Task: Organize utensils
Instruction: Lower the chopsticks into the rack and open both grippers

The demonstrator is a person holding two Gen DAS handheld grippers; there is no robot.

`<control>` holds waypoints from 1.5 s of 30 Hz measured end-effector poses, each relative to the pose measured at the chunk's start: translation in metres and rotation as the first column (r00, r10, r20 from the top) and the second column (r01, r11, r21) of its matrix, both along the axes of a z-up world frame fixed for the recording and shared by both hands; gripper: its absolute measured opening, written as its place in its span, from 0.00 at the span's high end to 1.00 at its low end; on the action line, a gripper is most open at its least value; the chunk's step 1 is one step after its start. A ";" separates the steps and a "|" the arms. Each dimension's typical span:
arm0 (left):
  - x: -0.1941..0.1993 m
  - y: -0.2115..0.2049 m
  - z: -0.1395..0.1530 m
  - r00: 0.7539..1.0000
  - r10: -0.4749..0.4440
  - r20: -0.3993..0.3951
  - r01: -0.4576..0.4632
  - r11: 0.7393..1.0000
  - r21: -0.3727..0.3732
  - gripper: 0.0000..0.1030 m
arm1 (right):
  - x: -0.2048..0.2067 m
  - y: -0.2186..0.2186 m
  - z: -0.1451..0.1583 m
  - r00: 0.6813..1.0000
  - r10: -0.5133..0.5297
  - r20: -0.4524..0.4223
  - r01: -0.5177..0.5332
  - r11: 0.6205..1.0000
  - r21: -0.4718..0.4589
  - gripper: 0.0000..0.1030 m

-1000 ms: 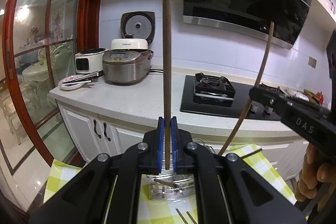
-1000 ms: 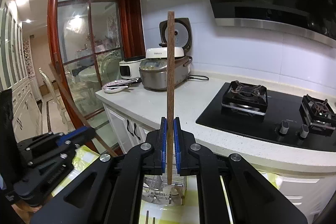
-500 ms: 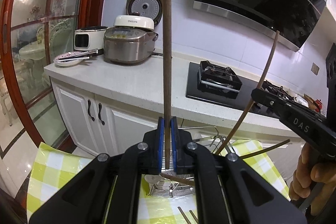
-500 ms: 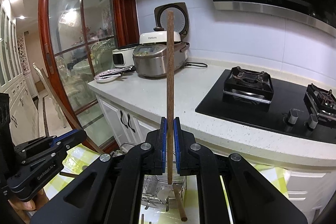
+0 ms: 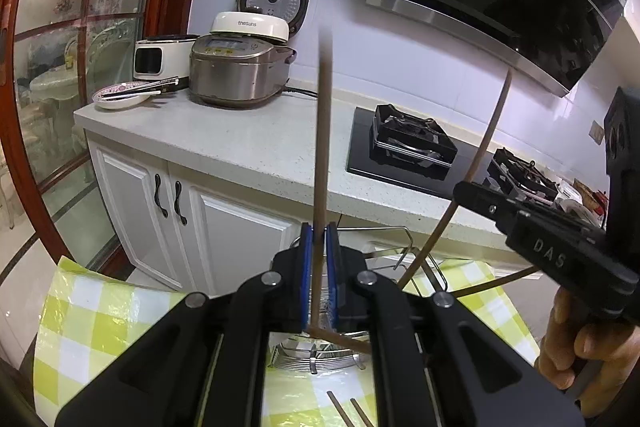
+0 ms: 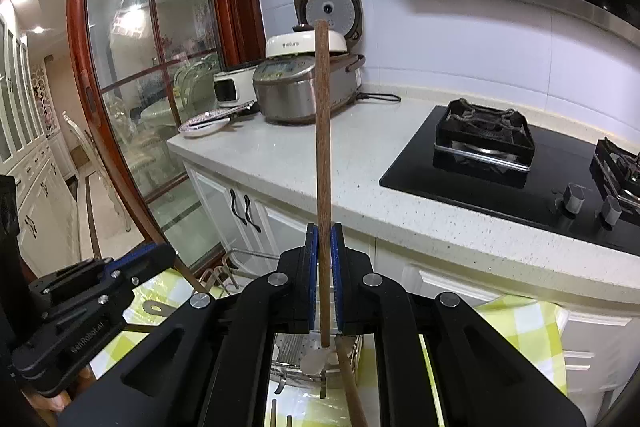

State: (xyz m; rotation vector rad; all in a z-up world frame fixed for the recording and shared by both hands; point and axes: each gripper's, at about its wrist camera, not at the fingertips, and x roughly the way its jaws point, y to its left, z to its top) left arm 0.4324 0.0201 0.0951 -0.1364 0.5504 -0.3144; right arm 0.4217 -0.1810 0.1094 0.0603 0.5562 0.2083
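My left gripper [image 5: 319, 231] is shut on a brown chopstick [image 5: 322, 131] that stands upright between its blue pads. Its lower end reaches down over the metal wire utensil rack [image 5: 394, 229] on the checked cloth. My right gripper [image 6: 324, 231] is shut on a second upright chopstick [image 6: 322, 131], above the same rack [image 6: 294, 349]. A white spoon [image 6: 313, 361] and another chopstick [image 6: 352, 383] lie in the rack. In the left wrist view the right gripper [image 5: 472, 191] comes in from the right, a hand behind it. The left gripper [image 6: 132, 267] shows at the right wrist view's lower left.
A yellow-checked cloth [image 5: 80, 315] covers the table. Two loose chopsticks [image 5: 343, 409] lie on it in front of the rack. Behind it runs a white counter [image 5: 256, 143] with rice cookers [image 5: 240, 71], a plate [image 5: 120, 97] and a black gas hob [image 6: 480, 155].
Both grippers have sunk toward the metal rack with their chopsticks still held upright. The rack and cloth now show closer beneath the fingers.
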 end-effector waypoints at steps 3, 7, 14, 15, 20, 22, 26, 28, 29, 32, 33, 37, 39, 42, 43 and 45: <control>-0.001 0.002 0.000 1.000 0.001 -0.003 -0.001 1.000 0.001 0.88 | 0.000 -0.002 -0.001 1.000 -0.005 -0.002 0.005 1.000 0.002 0.91; -0.004 0.004 0.000 1.000 0.008 -0.002 -0.008 1.000 0.000 0.77 | 0.000 -0.004 -0.002 1.000 -0.016 -0.007 0.016 1.000 -0.005 0.90; -0.016 0.014 0.003 0.999 0.039 0.005 -0.038 0.999 -0.014 0.73 | -0.010 -0.010 0.004 0.999 -0.046 0.027 0.046 0.999 -0.012 0.44; -0.018 0.015 0.004 0.999 0.040 0.007 -0.040 0.999 -0.016 0.72 | -0.014 -0.011 0.007 0.998 -0.056 0.041 0.056 0.998 -0.016 0.44; -0.029 0.022 0.011 0.998 0.052 0.028 -0.052 0.998 -0.021 0.65 | -0.025 -0.019 0.017 0.994 -0.077 0.074 0.078 0.997 -0.016 0.42; -0.034 0.025 0.014 0.997 0.063 0.038 -0.062 0.998 -0.026 0.62 | -0.032 -0.023 0.020 0.992 -0.088 0.087 0.089 0.996 -0.011 0.38; -0.043 0.030 0.019 0.996 0.071 0.047 -0.070 0.997 -0.027 0.62 | -0.044 -0.033 0.023 0.988 -0.108 0.106 0.109 0.994 -0.010 0.38; -0.050 0.032 0.022 0.996 0.077 0.055 -0.075 0.997 -0.033 0.62 | -0.053 -0.039 0.024 0.985 -0.123 0.119 0.125 0.992 -0.007 0.35; -0.054 0.034 0.023 0.995 0.082 0.059 -0.080 0.996 -0.035 0.62 | -0.057 -0.043 0.024 0.983 -0.131 0.125 0.133 0.991 -0.005 0.34; -0.068 0.040 0.023 0.993 0.099 0.069 -0.096 0.994 -0.043 0.62 | -0.076 -0.056 0.020 0.977 -0.162 0.142 0.163 0.987 0.003 0.32; -0.073 0.041 0.023 0.992 0.106 0.071 -0.103 0.994 -0.044 0.62 | -0.083 -0.061 0.017 0.975 -0.172 0.143 0.173 0.985 0.007 0.31; -0.091 0.047 0.017 0.991 0.120 0.066 -0.117 0.992 -0.051 0.62 | -0.101 -0.079 0.000 0.969 -0.214 0.122 0.213 0.977 0.022 0.30; -0.100 0.049 0.011 0.989 0.132 0.061 -0.129 0.990 -0.048 0.62 | -0.110 -0.085 -0.010 0.967 -0.230 0.111 0.229 0.973 0.023 0.30; -0.113 0.051 -0.002 0.989 0.144 0.037 -0.142 0.989 -0.045 0.62 | -0.126 -0.093 -0.029 0.966 -0.247 0.084 0.246 0.969 0.019 0.27; -0.117 0.052 -0.006 0.989 0.147 0.028 -0.146 0.988 -0.046 0.62 | -0.131 -0.095 -0.036 0.965 -0.251 0.072 0.250 0.968 0.021 0.26; -0.126 0.052 -0.020 0.988 0.157 0.002 -0.157 0.987 -0.046 0.62 | -0.139 -0.096 -0.049 0.966 -0.252 0.049 0.252 0.968 0.016 0.25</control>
